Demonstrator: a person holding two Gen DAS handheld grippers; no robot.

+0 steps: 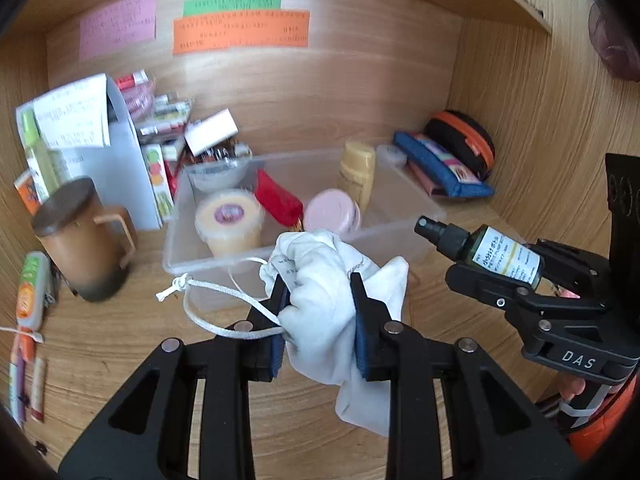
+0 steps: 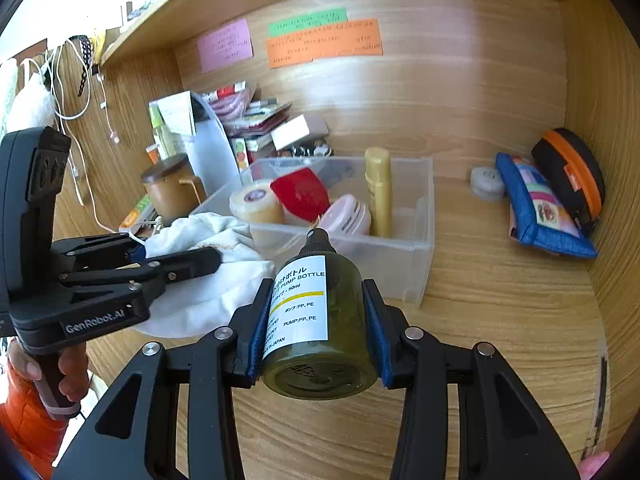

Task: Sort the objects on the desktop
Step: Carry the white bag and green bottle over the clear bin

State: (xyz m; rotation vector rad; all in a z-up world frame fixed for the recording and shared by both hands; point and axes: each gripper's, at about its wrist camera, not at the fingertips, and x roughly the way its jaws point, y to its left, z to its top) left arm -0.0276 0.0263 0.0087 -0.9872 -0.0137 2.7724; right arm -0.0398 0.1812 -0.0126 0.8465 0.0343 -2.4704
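Observation:
My left gripper (image 1: 320,280) is shut on a white drawstring cloth pouch (image 1: 332,300) and holds it above the desk, just in front of a clear plastic bin (image 1: 400,232). Its white cord (image 1: 216,292) hangs to the left. My right gripper (image 2: 316,288) is shut on a dark green pump spray bottle (image 2: 316,320) with a white label, nozzle pointing at the bin (image 2: 420,240). The bottle (image 1: 492,252) and right gripper (image 1: 508,276) show at the right of the left wrist view. The pouch (image 2: 208,264) and left gripper (image 2: 180,258) show at the left of the right wrist view.
The bin holds a yellow tub (image 1: 230,224), a red item (image 1: 278,198), a pink round case (image 1: 332,210) and a gold bottle (image 1: 358,172). A brown lidded mug (image 1: 84,236) and stacked boxes (image 1: 120,140) stand left. A blue pouch (image 2: 540,208) and a black-orange case (image 2: 572,172) lie right.

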